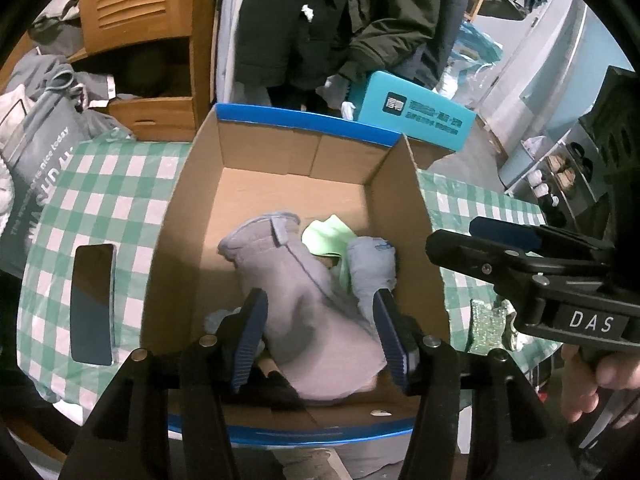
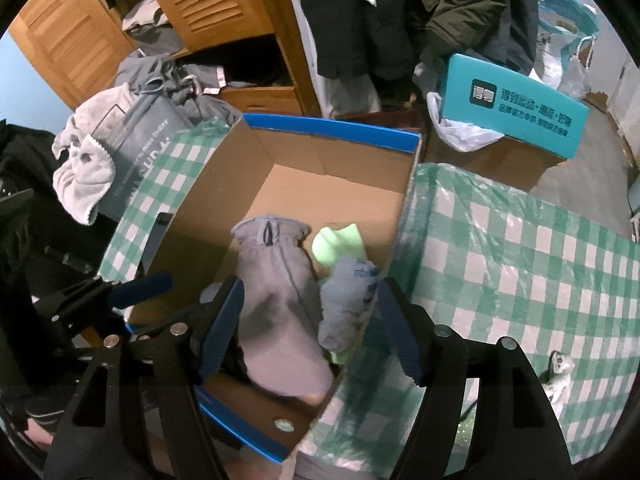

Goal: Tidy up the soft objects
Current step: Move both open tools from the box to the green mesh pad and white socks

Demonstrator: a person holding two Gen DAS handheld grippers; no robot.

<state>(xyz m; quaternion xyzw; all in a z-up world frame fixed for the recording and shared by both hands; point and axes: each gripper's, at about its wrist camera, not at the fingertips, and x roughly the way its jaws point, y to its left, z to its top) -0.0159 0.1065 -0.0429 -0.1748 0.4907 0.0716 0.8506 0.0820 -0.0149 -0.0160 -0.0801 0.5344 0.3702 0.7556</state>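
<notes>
An open cardboard box [image 1: 192, 208] with a blue rim stands on a green-and-white checked tablecloth [image 1: 100, 200]. Inside it lie a grey garment [image 1: 308, 320], a light green cloth [image 1: 328, 236] and a blue-grey rolled piece [image 1: 370, 268]. My left gripper [image 1: 320, 300] hangs over the box, open, with the grey garment lying between its fingers and no pad pressing on it. In the right wrist view the garment [image 2: 276, 300], green cloth [image 2: 338, 244] and roll [image 2: 348, 304] show again. My right gripper [image 2: 311, 286] is open above the box's right wall, holding nothing.
A dark phone [image 1: 94, 304] lies left of the box. A teal carton [image 1: 416, 116] sits behind it, a grey bag with clothes [image 1: 36, 152] at the left, wooden cabinets [image 2: 208, 4] and hanging coats [image 1: 320, 20] beyond. A small figurine [image 2: 560, 372] stands on the cloth at the right.
</notes>
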